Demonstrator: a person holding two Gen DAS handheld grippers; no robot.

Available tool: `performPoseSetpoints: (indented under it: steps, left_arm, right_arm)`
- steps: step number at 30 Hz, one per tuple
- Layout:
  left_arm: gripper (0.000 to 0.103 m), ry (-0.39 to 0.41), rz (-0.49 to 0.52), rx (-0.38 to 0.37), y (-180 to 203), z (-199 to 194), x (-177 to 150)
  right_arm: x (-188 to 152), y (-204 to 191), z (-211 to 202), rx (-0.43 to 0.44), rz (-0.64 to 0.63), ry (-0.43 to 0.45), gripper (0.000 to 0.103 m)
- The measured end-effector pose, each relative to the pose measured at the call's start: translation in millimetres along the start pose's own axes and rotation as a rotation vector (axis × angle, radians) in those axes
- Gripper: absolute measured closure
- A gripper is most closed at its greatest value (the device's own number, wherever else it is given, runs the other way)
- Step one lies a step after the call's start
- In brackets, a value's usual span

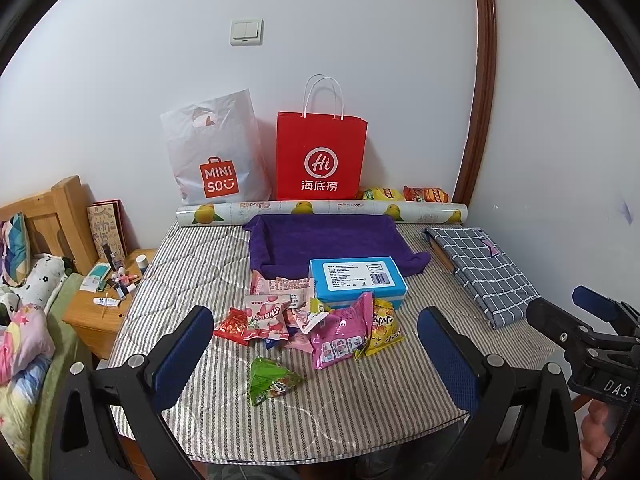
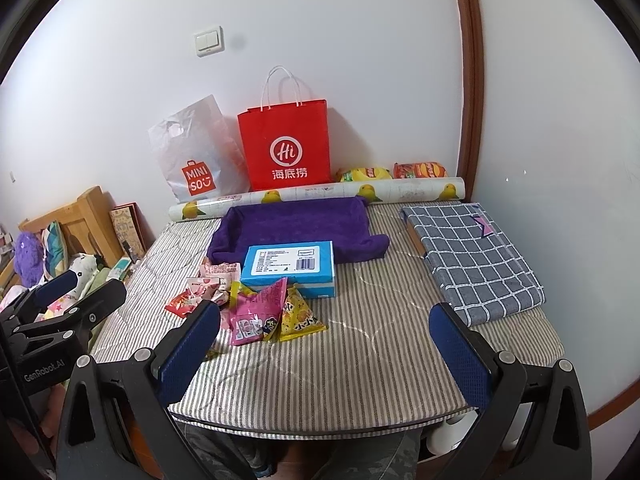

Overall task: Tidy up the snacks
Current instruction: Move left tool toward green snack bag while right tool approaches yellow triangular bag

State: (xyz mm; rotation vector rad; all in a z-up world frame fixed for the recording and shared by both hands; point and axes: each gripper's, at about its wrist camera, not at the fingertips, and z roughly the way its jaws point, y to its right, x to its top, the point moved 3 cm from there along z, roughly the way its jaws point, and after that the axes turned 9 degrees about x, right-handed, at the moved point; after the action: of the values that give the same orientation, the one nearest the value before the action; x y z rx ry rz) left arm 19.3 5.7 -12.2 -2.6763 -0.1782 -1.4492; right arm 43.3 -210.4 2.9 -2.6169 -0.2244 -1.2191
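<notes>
Both grippers hang level above the near edge of the striped table cover [image 1: 320,412], side by side and pointed toward the back wall. The left gripper [image 1: 316,354] has its blue-padded fingers spread wide, nothing between them; the right gripper [image 2: 326,354] is equally spread and empty (its neighbour's black body shows at the left edge of the right wrist view). A bit of hand [image 1: 600,432] is visible under the right gripper's handle.

The snack packets [image 1: 304,320] lie in a loose heap mid-table, just in front of a blue box [image 1: 358,282] and touching it. A green packet [image 1: 272,380] sits apart, nearer the left gripper. Behind the box is a purple cloth [image 1: 328,240] shaped like a shallow tray. Further back a rolled sheet with a lemon print [image 1: 320,210] lies across the table, with a red paper bag [image 1: 320,160] and a white plastic bag [image 1: 214,152] against the wall. A folded checked cloth [image 2: 476,256] rests on the right.
</notes>
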Motion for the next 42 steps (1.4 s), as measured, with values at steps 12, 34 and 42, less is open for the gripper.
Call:
performPoseSetpoints:
  steps: [12,34,42]
  left_arm:
    - [0.0,-0.014,0.007,-0.007,-0.2,9.8,0.2]
    - [0.003,-0.272,-0.04,0.017,-49.5,127.1,-65.0]
    - [0.003,-0.349,-0.036,-0.028,-43.3,157.6,-89.1]
  right_arm:
    - [-0.8,-2.9,9.7,0.016,-0.005,-0.007,0.0]
    - [-28.4,3.9,121.1,0.055,0.002,-0.172,0.001]
    - [-41.8,9.0,158.1,0.076,0.032,-0.217,0.001]
